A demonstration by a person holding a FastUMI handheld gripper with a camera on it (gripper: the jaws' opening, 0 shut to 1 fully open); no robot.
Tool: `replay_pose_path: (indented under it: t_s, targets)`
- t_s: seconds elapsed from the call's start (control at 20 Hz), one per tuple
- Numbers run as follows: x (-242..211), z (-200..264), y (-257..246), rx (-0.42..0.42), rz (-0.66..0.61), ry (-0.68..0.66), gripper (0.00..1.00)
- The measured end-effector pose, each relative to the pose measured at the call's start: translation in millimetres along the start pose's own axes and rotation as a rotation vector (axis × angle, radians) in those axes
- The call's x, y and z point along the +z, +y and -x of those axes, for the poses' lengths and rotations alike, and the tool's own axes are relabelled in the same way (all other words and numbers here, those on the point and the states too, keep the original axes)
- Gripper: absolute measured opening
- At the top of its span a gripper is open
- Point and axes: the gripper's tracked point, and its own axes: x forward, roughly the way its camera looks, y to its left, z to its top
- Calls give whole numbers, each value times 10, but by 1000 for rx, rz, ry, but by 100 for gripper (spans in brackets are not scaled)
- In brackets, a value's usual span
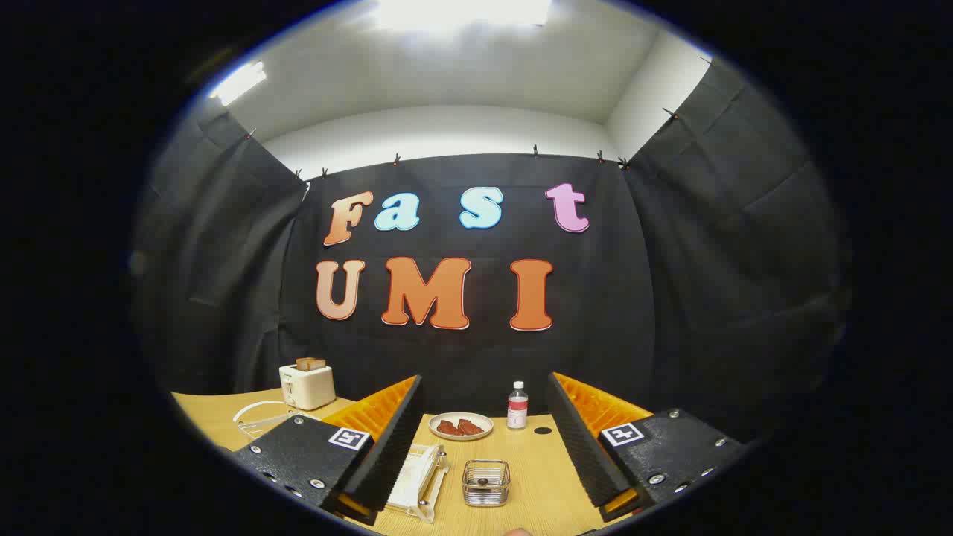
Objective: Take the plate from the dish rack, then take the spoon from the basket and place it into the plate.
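Note:
My gripper [482, 424] is open, its fingers spread wide above the wooden table [536, 491] with nothing between them. Just ahead of and below the fingers, nearer the left one, stands a white dish rack [421, 480] holding a white plate on edge; the left finger hides part of it. Between the fingers sits a small wire basket [485, 482] with something dark in its bottom; I cannot make out the spoon's shape.
Beyond the basket lie a white plate with reddish food [461, 426], a small water bottle [517, 406] and its dark cap [543, 430]. A white toaster [307, 385] and a white wire stand [257, 418] sit at the far left.

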Motion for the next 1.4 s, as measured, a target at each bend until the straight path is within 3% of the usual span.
replay_pose_path:
  t_s: [0.75,1.0,1.4]
  targets:
    - [-61,-71,53,12,4,38,97]
    - [-122,-152,184,65,-46,88,97]
    - [-273,-432,523,178,-157,273,97]
